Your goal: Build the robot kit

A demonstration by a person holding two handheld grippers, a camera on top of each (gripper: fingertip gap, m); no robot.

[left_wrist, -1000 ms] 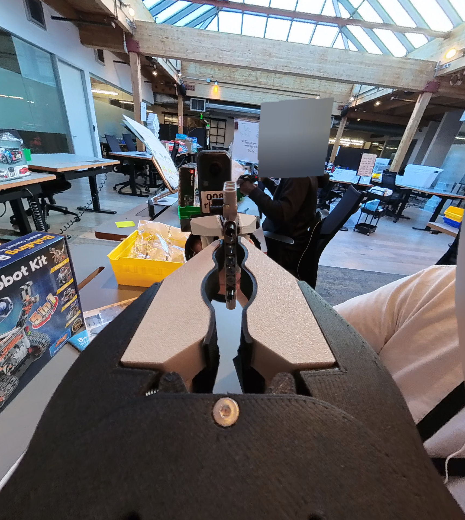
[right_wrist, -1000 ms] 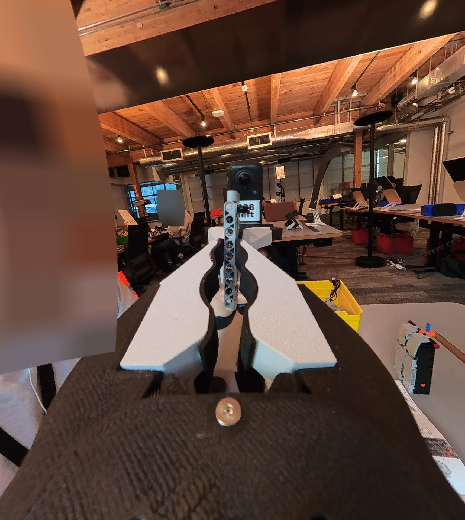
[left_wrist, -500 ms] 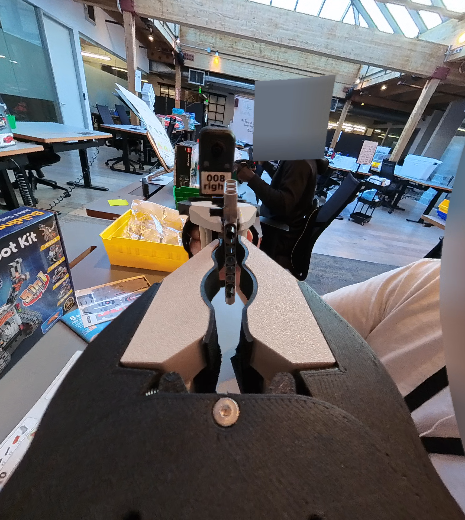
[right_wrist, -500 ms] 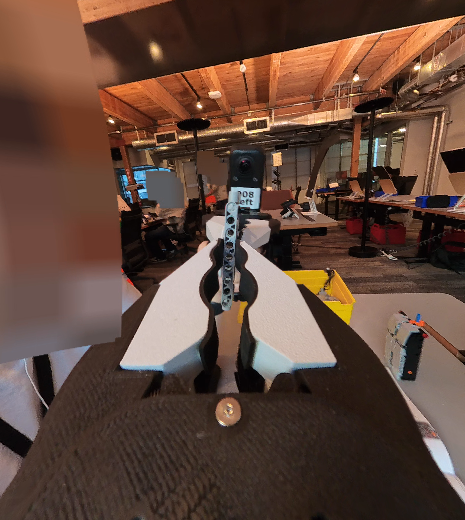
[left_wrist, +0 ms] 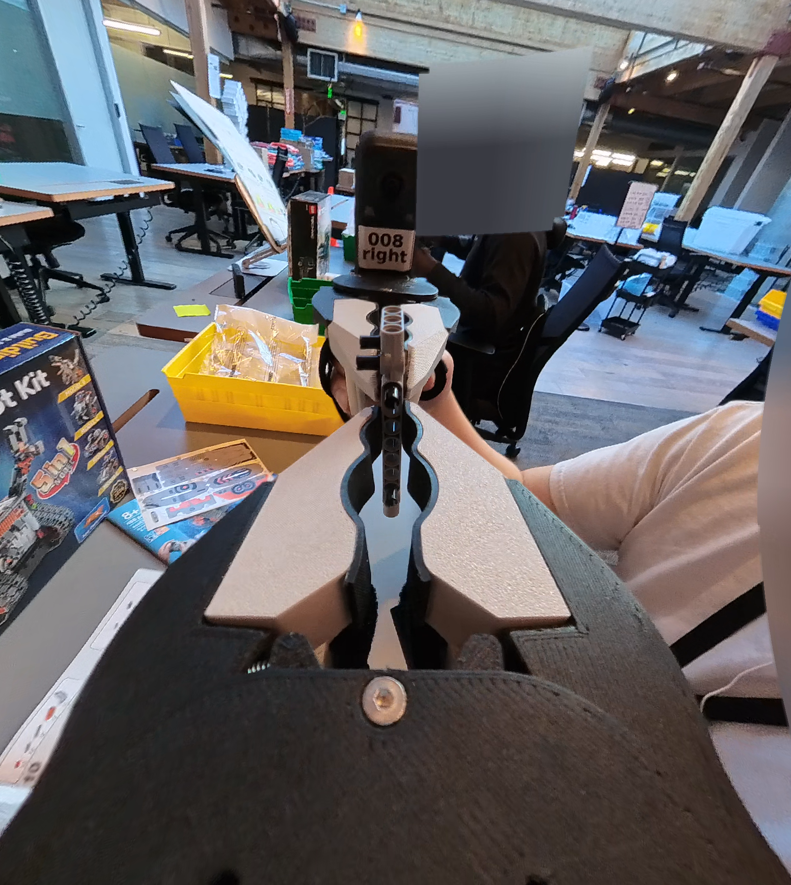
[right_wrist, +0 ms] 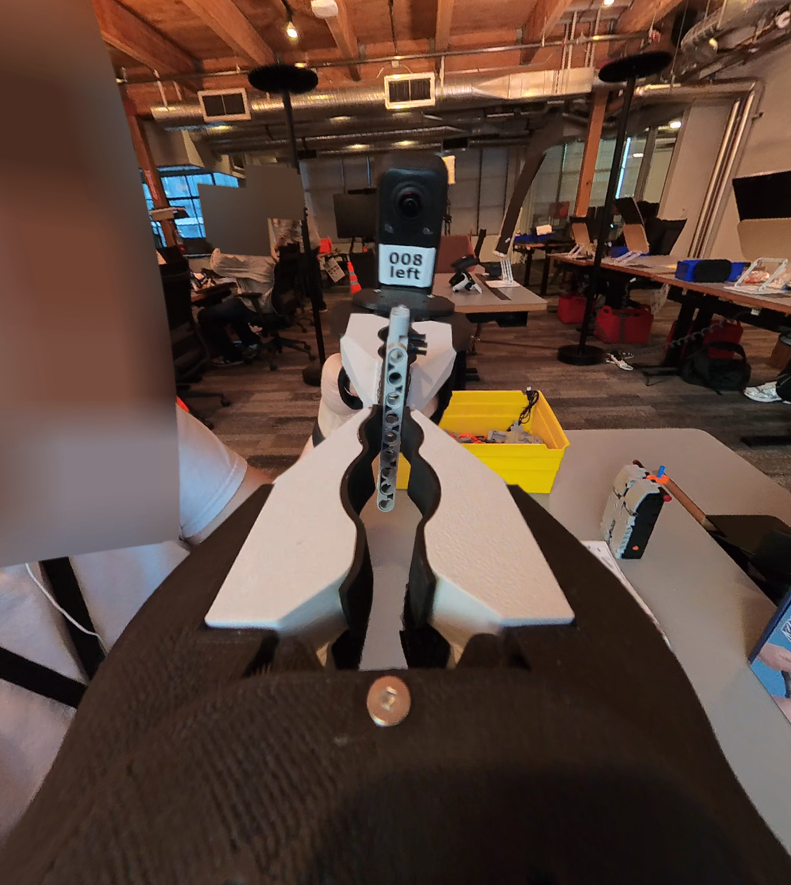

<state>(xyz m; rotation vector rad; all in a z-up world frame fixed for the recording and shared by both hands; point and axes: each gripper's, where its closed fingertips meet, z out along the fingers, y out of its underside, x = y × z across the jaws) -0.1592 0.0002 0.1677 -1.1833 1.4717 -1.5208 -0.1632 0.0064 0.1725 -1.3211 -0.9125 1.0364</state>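
Above table (left_wrist: 221,443): we found left gripper (left_wrist: 391,416) and right gripper (right_wrist: 391,412) facing, tips nearly meeting.
Grip: each was clamped on a holed beam (left_wrist: 392,459); one piece or two, we could not tell.
Pins (left_wrist: 367,349): black, at beam's far end.
Nearby: yellow bin (left_wrist: 250,397), box (left_wrist: 25,455).

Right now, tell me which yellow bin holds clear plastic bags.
The yellow bin in the left wrist view; the right view's bin holds loose parts and a cable.
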